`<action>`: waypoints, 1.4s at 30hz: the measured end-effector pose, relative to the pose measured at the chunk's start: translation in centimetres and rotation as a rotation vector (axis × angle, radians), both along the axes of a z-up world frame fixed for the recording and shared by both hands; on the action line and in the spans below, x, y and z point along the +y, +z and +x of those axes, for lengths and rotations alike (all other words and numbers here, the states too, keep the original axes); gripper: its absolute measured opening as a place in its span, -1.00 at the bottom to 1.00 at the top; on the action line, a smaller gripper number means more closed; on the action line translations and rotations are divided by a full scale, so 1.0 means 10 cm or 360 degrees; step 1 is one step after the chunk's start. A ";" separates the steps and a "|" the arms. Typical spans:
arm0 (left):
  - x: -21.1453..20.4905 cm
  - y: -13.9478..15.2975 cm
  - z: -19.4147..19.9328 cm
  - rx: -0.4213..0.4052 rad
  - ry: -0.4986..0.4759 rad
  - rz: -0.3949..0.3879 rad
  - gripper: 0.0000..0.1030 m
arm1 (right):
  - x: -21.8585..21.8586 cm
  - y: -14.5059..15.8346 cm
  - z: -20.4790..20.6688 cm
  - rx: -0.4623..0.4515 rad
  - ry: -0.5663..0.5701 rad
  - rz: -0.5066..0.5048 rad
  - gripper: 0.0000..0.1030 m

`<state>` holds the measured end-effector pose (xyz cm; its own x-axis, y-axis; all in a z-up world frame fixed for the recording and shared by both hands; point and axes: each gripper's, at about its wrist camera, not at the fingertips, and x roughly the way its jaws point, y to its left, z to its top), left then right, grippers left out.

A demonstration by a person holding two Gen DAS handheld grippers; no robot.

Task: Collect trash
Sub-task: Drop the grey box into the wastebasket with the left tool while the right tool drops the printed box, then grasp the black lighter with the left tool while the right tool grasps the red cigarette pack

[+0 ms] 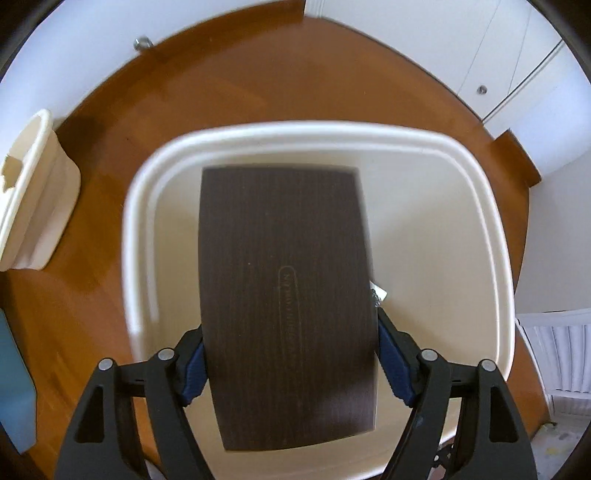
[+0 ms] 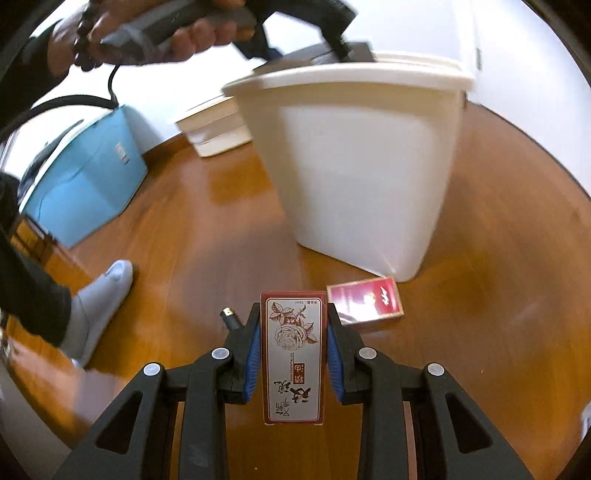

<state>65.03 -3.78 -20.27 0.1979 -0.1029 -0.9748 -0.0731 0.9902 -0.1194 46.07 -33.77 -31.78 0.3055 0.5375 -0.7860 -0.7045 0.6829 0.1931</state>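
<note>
Right tool (image 2: 290,354): we are gripping a red and silver rose-printed box (image 2: 293,354) upright between the blue pads (image 2: 254,360), which are pressing on its two long sides; jaws narrow.
Left tool (image 1: 290,360): we are clamping a dark brown wood-grain box (image 1: 288,302) by its long edges, jaws standing wide around it, pointing steeply down.
Where the dark box is: we are holding it over the open mouth of the cream trash bin (image 1: 498,236), inside the ring of the rim; a small scrap of silvery wrapper (image 1: 377,295) is showing at its right edge.
Floor (image 2: 498,332): a red packet (image 2: 365,301) is lying flat just beyond the right tool, close to the foot of the bin (image 2: 354,166).
Left side: a blue container (image 2: 85,177) is standing near the wall, and a second cream bin (image 1: 33,192) is sitting to the left.
Person: a grey-socked foot (image 2: 99,299) is resting on the floor at left; a hand (image 2: 155,33) is holding the other tool's handle above the bin.
</note>
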 end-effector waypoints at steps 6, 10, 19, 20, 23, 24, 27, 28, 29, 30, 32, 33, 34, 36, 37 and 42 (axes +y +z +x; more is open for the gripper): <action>-0.11 0.16 -0.08 -0.0112 0.0001 -0.0028 0.61 | -0.10 0.00 -0.10 -0.0012 -0.0016 -0.0041 -0.39; 0.19 0.65 -0.60 -0.0327 0.0040 -0.0110 0.61 | -0.18 0.22 -0.07 -0.0057 -0.0050 0.0012 -0.39; 0.80 0.43 -2.23 -0.0522 0.0491 0.0080 0.62 | -0.34 1.36 0.43 -0.0309 -0.0142 0.0291 -0.39; 0.84 0.27 -2.37 -0.0462 0.0540 0.0092 0.62 | -0.32 1.47 0.50 -0.0326 -0.0145 0.0307 -0.39; 0.87 -0.41 -2.60 -0.0164 0.0684 0.0010 0.62 | -0.10 1.78 0.83 -0.0370 -0.0130 0.0264 -0.39; 0.88 -0.62 -2.67 -0.0058 0.0719 -0.0051 0.62 | 0.02 1.84 0.96 -0.0353 -0.0106 0.0221 -0.39; 0.82 -1.14 -2.80 0.0225 0.0790 -0.0158 0.62 | 0.57 1.96 1.47 -0.0332 0.0046 0.0021 -0.39; 0.80 -1.25 -2.84 0.0287 0.0812 -0.0191 0.62 | 0.73 1.88 1.67 -0.0259 0.0118 -0.0066 -0.39; 0.79 -1.30 -2.87 0.0316 0.0830 -0.0213 0.62 | 0.93 1.73 1.87 -0.0178 0.0182 -0.0188 -0.39; 0.77 -1.34 -2.88 0.0342 0.0842 -0.0245 0.62 | 1.07 1.58 2.04 -0.0118 0.0221 -0.0303 -0.39; 0.70 -1.31 -2.83 0.0327 0.0808 -0.0253 0.62 | 1.42 1.16 2.32 0.0026 0.0305 -0.0571 -0.39; 0.70 -1.31 -2.84 0.0319 0.0785 -0.0249 0.62 | 1.56 1.00 2.39 0.0048 0.0340 -0.0685 -0.39; 0.69 -1.29 -2.80 0.0309 0.0753 -0.0245 0.62 | 1.68 0.86 2.43 0.0052 0.0364 -0.0768 -0.39; 0.70 -1.27 -2.86 0.0296 0.0731 -0.0244 0.62 | 1.83 0.68 2.46 0.0125 0.0374 -0.0807 -0.38; 0.71 -1.27 -2.90 0.0291 0.0725 -0.0245 0.62 | 1.87 0.59 2.44 0.0171 0.0395 -0.0817 -0.38; 0.75 -1.34 -2.99 0.0293 0.0725 -0.0237 0.62 | 1.92 0.40 2.34 0.0179 0.0421 -0.0950 -0.20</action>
<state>35.16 3.75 -33.67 0.0813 -0.1863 -0.9791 -0.5264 0.8262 -0.2009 69.48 -14.60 -27.77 0.1218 0.0451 -0.9915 -0.8609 0.5019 -0.0829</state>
